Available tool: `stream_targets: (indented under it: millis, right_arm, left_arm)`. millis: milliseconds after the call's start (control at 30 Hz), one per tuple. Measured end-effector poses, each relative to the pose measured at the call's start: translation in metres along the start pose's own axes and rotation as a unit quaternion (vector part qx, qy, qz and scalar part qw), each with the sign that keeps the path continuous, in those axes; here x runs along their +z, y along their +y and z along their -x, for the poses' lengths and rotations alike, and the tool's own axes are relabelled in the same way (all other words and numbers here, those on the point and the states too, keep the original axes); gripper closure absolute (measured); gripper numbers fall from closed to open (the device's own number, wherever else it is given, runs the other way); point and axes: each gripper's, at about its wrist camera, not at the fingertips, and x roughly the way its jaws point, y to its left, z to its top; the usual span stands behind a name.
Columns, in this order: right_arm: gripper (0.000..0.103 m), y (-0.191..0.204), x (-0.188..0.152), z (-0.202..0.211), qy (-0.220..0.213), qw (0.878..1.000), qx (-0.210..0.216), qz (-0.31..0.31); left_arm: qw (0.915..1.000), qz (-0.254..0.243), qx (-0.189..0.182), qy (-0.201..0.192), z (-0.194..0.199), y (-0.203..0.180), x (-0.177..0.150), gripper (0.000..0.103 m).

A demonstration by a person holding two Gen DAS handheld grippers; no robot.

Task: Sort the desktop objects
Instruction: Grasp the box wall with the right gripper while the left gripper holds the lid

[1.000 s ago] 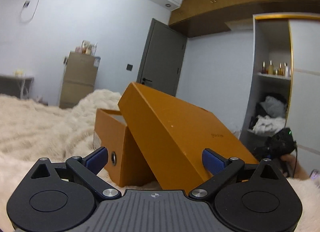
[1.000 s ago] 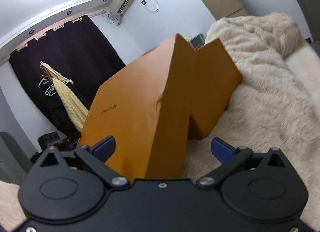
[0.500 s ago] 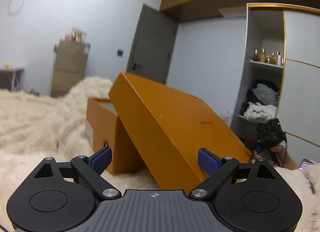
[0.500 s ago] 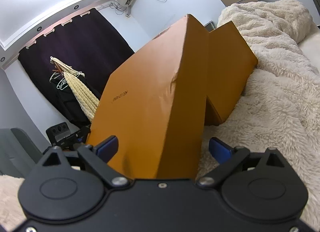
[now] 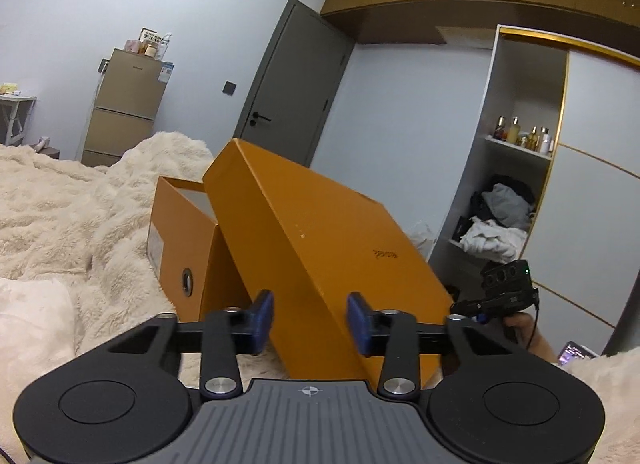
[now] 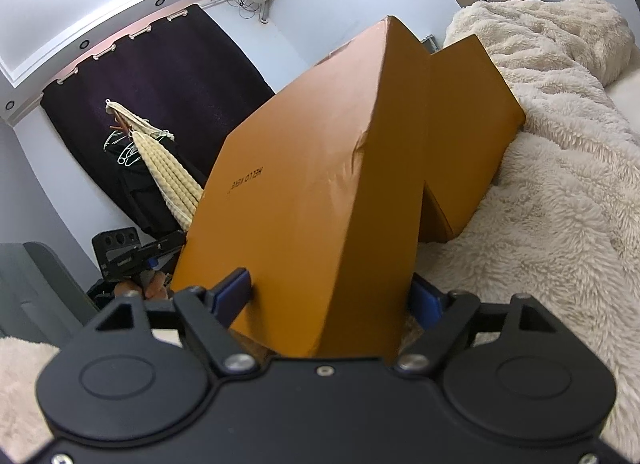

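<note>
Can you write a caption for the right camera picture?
Right hand-held gripper closing around tilted orange cardboard box lid on fluffy cream blanket.

At twelve o'clock we face the tilted orange lid, leaning on the open orange box at eleven; both block our way. Fluffy blanket from nine to ten lies open. At two, the wardrobe shelves close us in.
</note>
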Motion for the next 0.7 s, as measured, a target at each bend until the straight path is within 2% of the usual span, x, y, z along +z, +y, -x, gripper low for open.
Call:
stream_targets:
  millis: [67,100,133,267,367,433,467,500,700]
  right_arm:
    - [0.022,-0.001,0.000,0.001,0.000,1.000,0.002,-0.001]
    - [0.021,-0.001,0.000,0.001,0.000,1.000,0.003,-0.001]
    - [0.021,-0.001,-0.001,0.001,0.000,1.000,0.003,-0.002]
    - [0.021,-0.001,-0.001,0.001,0.000,1.000,0.004,-0.001]
    - [0.020,-0.001,-0.001,0.001,0.000,1.000,0.004,-0.002]
    - [0.020,-0.001,-0.001,0.001,0.000,1.000,0.004,-0.002]
    - [0.020,0.000,-0.001,0.001,0.000,1.000,0.003,-0.002]
    - [0.020,0.000,-0.001,0.001,0.000,1.000,0.003,-0.001]
    - [0.023,-0.001,0.000,0.004,0.001,1.000,0.004,0.000]
  left_arm:
    - [0.9998,0.015,0.014,0.000,0.001,0.005,0.000,0.042]
    - [0.9993,0.026,0.025,-0.001,0.001,0.009,0.000,0.020]
    - [0.9991,0.032,0.027,-0.003,0.001,0.012,-0.001,0.013]
    - [0.9955,0.094,-0.009,-0.008,-0.002,0.029,-0.005,0.010]
    - [0.9953,0.097,-0.004,0.003,-0.015,0.027,-0.010,0.011]
    - [0.9961,0.088,-0.001,0.007,-0.020,0.023,-0.012,0.028]
    - [0.9961,0.088,-0.010,0.007,-0.021,0.021,-0.013,0.033]
    - [0.9957,0.090,-0.020,0.006,-0.021,0.021,-0.012,0.042]
    - [0.9973,0.071,-0.013,0.006,-0.018,0.013,-0.009,0.045]
